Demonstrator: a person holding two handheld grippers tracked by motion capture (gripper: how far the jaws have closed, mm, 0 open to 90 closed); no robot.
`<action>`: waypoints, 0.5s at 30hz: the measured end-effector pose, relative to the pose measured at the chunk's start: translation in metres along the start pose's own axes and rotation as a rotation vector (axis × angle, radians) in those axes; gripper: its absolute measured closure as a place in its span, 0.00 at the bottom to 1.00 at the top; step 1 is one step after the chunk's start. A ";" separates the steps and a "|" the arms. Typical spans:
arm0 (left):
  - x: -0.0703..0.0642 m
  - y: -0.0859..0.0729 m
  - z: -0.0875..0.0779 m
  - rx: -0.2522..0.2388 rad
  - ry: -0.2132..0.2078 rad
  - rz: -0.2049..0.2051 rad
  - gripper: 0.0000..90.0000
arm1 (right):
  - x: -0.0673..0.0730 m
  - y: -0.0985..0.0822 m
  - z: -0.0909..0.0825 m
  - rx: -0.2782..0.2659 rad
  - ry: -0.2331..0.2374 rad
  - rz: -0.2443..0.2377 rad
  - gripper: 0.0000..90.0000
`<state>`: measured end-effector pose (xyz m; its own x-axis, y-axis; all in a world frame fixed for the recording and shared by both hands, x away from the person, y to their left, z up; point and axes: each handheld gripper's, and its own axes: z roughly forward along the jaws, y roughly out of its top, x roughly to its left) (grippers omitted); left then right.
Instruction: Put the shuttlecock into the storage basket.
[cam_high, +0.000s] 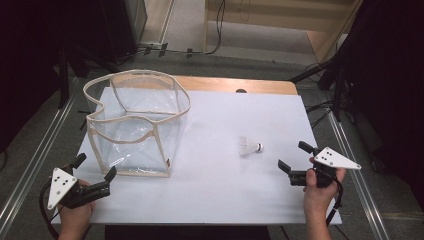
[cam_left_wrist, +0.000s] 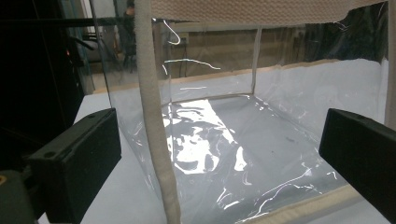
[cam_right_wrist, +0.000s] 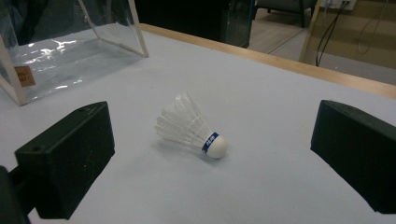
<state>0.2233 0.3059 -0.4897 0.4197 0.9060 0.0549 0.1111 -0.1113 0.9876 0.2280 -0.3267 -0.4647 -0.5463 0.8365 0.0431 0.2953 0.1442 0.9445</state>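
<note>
A white shuttlecock (cam_high: 249, 146) (cam_right_wrist: 191, 127) with a blue band lies on its side on the white table, right of centre. A clear plastic bag (cam_high: 136, 122) (cam_left_wrist: 224, 140) with cream fabric trim stands open at the table's left. My right gripper (cam_high: 295, 156) (cam_right_wrist: 212, 158) is open, a short way right of the shuttlecock, jaws pointing at it with nothing between them. At the front left corner my left gripper (cam_high: 94, 166) (cam_left_wrist: 219, 163) is open, facing the bag's near corner edge (cam_left_wrist: 156, 130).
The white table sheet (cam_high: 225, 190) lies over a wooden top whose far edge (cam_high: 235, 84) shows. Metal rails run along both table sides. Black stands and cables sit on the floor beyond the table.
</note>
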 end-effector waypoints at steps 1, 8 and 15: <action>0.000 0.000 0.000 0.000 0.000 0.000 0.00 | 0.000 0.002 0.001 0.005 0.001 -0.001 0.00; 0.000 0.000 0.000 -0.001 0.000 -0.001 0.00 | 0.000 0.011 0.008 0.028 0.036 -0.023 0.00; 0.000 0.000 0.000 -0.001 0.000 -0.001 0.00 | 0.002 0.023 0.017 0.050 0.067 -0.047 0.13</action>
<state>0.2231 0.3060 -0.4897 0.4198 0.9060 0.0535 0.1103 -0.1095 0.9879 0.2467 -0.3132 -0.4485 -0.6108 0.7914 0.0225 0.3058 0.2097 0.9287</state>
